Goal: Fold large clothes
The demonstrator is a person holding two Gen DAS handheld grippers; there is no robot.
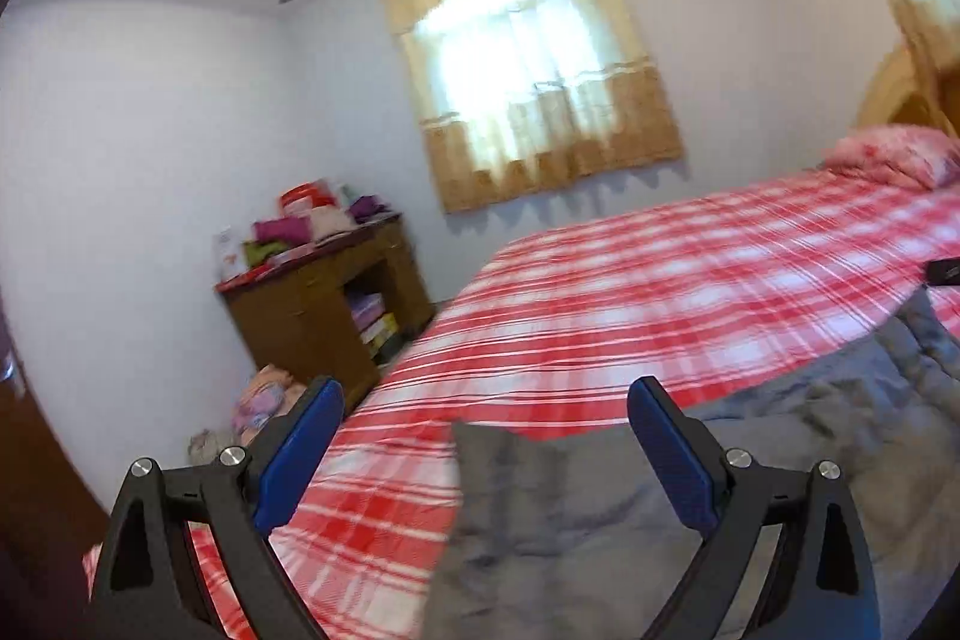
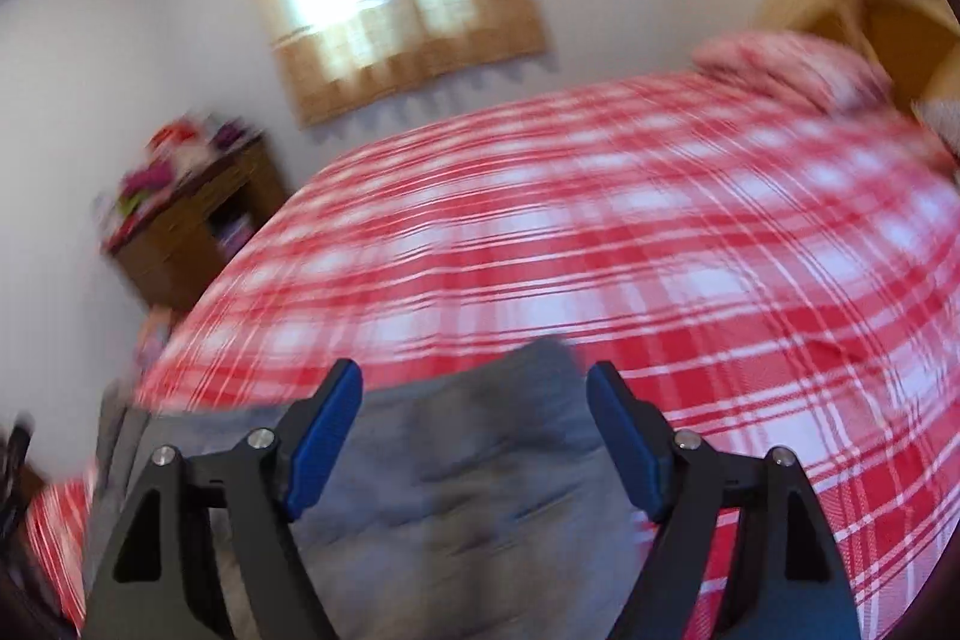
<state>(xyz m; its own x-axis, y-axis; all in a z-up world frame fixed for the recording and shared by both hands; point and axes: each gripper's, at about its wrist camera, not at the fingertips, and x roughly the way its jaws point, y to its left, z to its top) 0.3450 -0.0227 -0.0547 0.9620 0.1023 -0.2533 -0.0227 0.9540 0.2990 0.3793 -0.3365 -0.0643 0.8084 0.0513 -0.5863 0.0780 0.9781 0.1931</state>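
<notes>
Grey garment (image 1: 600, 508) flat on bed (image 1: 600, 292), long axis w/ near edge; both grippers' fingers wide, empty.

Grey garment (image 1: 630, 514), soft thick fabric w/ wrinkles, lies spread flat on the bed (image 1: 600, 292), at the bed's near edge. One pointed corner of it sticks up toward the bed's middle. In right wrist view the grey garment (image 2: 456, 490) is blurred, also lying on the plaid cover.
</notes>
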